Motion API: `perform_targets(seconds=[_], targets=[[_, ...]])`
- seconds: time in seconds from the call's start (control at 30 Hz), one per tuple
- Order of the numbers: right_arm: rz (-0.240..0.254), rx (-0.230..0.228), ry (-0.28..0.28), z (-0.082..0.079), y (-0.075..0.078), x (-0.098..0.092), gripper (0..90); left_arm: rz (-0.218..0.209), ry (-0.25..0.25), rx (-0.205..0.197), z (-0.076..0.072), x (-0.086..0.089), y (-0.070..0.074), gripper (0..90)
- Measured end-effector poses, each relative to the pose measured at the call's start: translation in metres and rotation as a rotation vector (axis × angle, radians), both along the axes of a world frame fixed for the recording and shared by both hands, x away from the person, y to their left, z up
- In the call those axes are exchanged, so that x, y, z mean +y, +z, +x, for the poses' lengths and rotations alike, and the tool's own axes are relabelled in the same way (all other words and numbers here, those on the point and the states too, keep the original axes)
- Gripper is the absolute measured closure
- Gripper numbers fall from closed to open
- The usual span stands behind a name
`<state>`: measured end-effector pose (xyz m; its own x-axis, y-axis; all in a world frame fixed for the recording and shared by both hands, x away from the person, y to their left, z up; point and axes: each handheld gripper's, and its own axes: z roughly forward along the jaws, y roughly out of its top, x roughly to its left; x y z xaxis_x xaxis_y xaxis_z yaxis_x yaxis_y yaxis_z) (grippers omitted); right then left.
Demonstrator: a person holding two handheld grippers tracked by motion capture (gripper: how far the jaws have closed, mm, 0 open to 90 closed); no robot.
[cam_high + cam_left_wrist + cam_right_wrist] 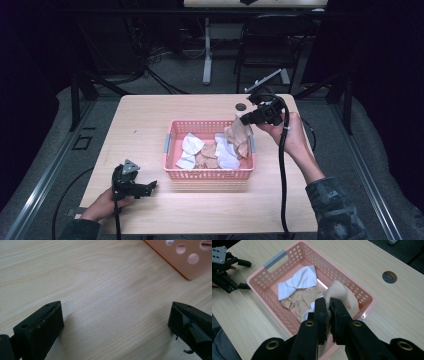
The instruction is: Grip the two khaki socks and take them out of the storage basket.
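A pink perforated basket (172,131) (259,277) sits mid-table and holds white socks (192,144) (304,277) and beige socks (209,151) (305,298). My right gripper (245,119) (328,302) hangs over the basket's right end, shut on a beige sock (239,132) (339,291) that dangles from its jaws into the basket. My left gripper (151,188) (116,315) rests low on the table (105,290), left of the basket's near corner (192,267), jaws wide apart with bare wood between them. It also shows far off in the right gripper view (245,275).
A round cable hole (241,106) (389,277) is in the table behind the basket. Black cables trail from both grippers off the near edge. Beyond the table stand a chair (272,35) and a white desk leg (207,50).
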<state>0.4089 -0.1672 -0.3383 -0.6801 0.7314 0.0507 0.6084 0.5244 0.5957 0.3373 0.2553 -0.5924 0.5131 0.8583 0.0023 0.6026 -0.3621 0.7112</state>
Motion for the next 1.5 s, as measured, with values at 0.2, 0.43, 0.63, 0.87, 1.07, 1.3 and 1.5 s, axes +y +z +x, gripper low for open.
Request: perform_targets(seconds=[0.2, 0.43, 0.63, 0.87, 1.07, 1.3, 1.5], targets=[[-0.001, -0.016, -0.007, -0.002, 0.006, -0.007, 84.0, 0.000, -0.001, 0.000, 0.000, 0.000, 0.000, 0.0], [0.011, -0.033, -0.034, -0.005, 0.014, -0.020, 84.0, 0.000, -0.001, 0.000, 0.000, 0.000, 0.000, 0.0], [0.016, -0.047, -0.062, -0.007, 0.017, -0.036, 83.9, 0.000, -0.001, 0.000, 0.000, 0.000, 0.000, 0.0], [0.018, -0.054, -0.097, -0.011, 0.020, -0.058, 83.9, 0.000, -0.001, 0.000, 0.000, 0.000, 0.000, 0.0], [0.025, -0.056, -0.140, -0.013, 0.018, -0.078, 84.0, 0.000, -0.001, 0.000, 0.000, 0.000, 0.000, 0.0], [0.015, -0.038, -0.191, -0.013, 0.003, -0.101, 83.9, 0.000, -0.001, 0.000, 0.000, 0.000, 0.000, 0.0], [0.007, -0.016, -0.219, -0.014, -0.016, -0.113, 83.9, -0.002, 0.002, 0.001, 0.000, 0.000, 0.000, 0.0]])
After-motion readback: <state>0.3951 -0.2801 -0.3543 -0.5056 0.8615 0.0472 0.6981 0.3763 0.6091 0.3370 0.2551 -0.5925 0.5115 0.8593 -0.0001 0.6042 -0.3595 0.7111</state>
